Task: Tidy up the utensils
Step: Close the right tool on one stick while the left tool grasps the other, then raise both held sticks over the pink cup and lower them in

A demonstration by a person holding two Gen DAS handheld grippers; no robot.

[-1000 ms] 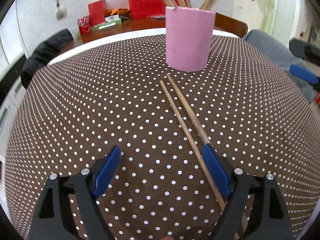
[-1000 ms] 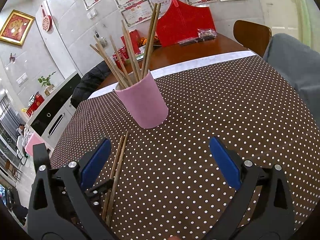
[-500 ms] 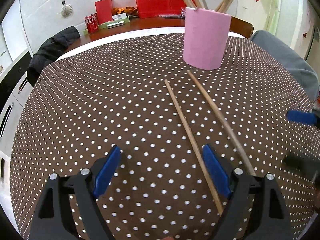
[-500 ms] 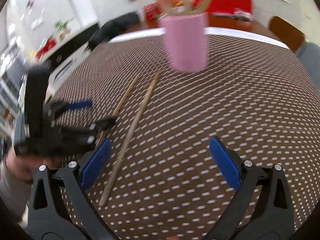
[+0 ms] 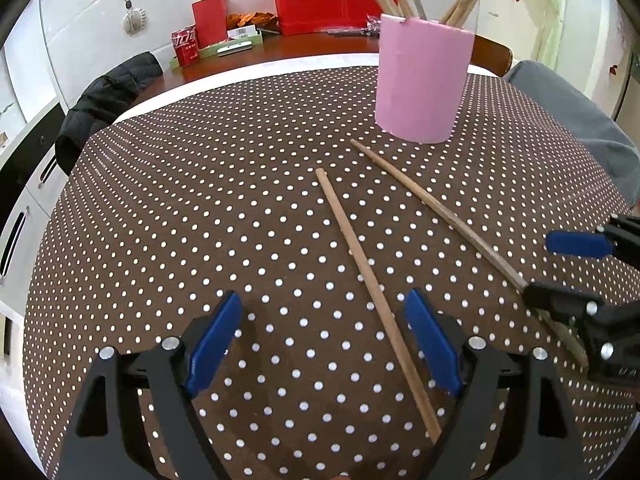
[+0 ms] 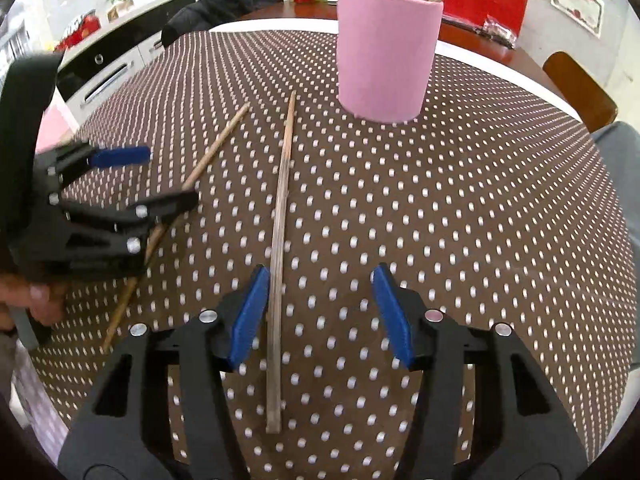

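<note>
Two wooden chopsticks lie on the dotted tablecloth. One chopstick (image 5: 372, 292) runs between the fingers of my open left gripper (image 5: 324, 344), near its right pad; it also shows in the right wrist view (image 6: 208, 160). The other chopstick (image 6: 280, 240) lies between the fingers of my open right gripper (image 6: 320, 316), close to its left pad; it also shows in the left wrist view (image 5: 432, 204). A pink cup (image 5: 420, 80) holding several chopsticks stands upright beyond them, also seen in the right wrist view (image 6: 384, 52).
The brown polka-dot tablecloth (image 5: 200, 208) covers a round table. A black jacket (image 5: 108, 100) hangs at the far left edge. Red boxes and a can (image 5: 186, 46) sit on the wooden surface behind. A chair back (image 6: 580, 88) stands at the far right.
The right gripper has swung down and left over the right-hand chopstick, so it now straddles it. The left gripper has shifted so its chopstick lies between its fingers.
</note>
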